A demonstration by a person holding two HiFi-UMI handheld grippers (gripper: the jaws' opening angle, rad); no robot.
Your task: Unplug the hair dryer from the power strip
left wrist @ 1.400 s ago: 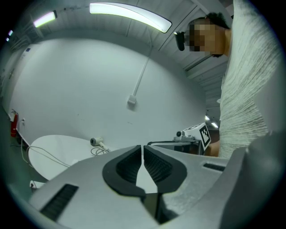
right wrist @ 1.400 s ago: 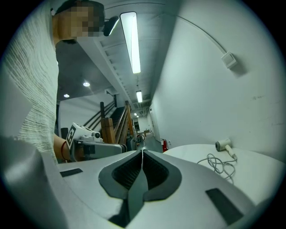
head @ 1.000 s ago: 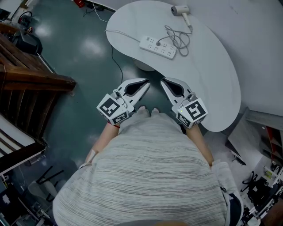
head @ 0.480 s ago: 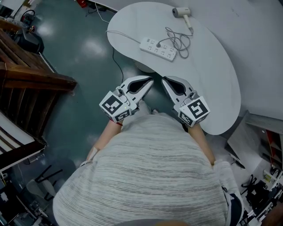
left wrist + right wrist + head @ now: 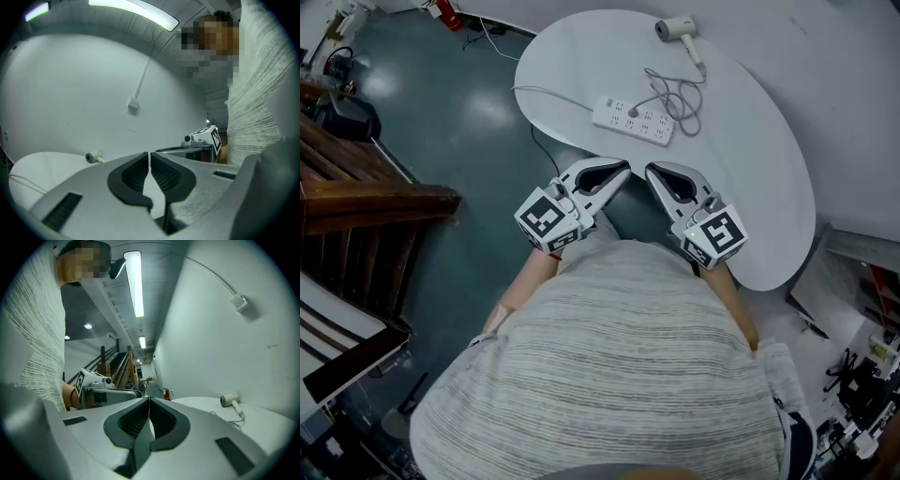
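Note:
A white power strip (image 5: 632, 118) lies on the white table (image 5: 750, 187), with a plug in it and a looped grey cord (image 5: 675, 89) running to the white hair dryer (image 5: 676, 30) at the far edge. The hair dryer (image 5: 93, 156) also shows in the left gripper view, and the hair dryer (image 5: 229, 401) in the right gripper view. My left gripper (image 5: 623, 169) and right gripper (image 5: 649, 170) hover side by side at the table's near edge, short of the strip. Both are shut with nothing between the jaws.
A wooden staircase (image 5: 366, 202) stands at the left on the dark green floor (image 5: 478, 122). The strip's own cable (image 5: 546, 94) runs off the table's left edge. A white wall (image 5: 862, 84) borders the table at the right. Clutter lies at the bottom right (image 5: 862, 375).
Both grippers and the person have moved forward toward the table; the grippers' tips now reach its near edge. Both jaws stayed shut.

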